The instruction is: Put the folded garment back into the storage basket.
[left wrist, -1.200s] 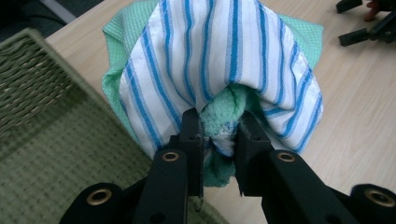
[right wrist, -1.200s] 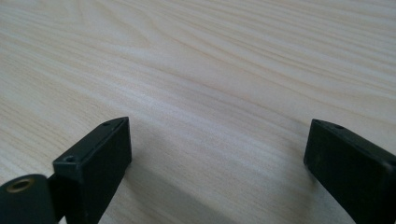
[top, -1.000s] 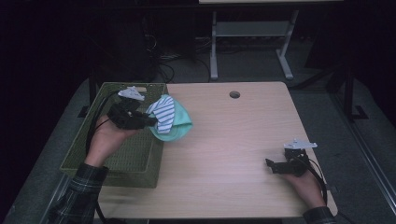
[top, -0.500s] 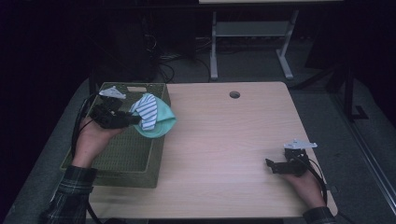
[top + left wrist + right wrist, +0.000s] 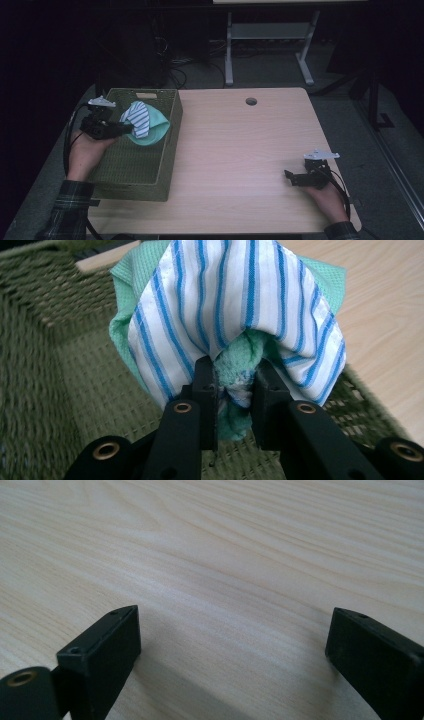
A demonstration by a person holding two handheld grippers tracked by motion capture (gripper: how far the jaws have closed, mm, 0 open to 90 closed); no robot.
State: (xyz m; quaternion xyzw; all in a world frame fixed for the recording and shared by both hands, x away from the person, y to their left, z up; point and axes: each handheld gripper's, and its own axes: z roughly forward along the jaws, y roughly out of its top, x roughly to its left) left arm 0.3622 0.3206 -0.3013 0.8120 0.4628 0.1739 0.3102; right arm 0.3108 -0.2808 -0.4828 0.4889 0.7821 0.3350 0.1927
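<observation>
Clamping a bunched fold of the cloths [image 5: 240, 315], the left gripper [image 5: 235, 385] carries the 2 of them, striped white over green, above the woven basket [image 5: 150, 165] so they can drop inside. The bundle balloons ahead of the jaws, its long axis running straight out from them toward the basket's table-side wall. The right gripper [image 5: 232, 645] rests on the table [image 5: 225, 555], jaws wide apart and empty.
</observation>
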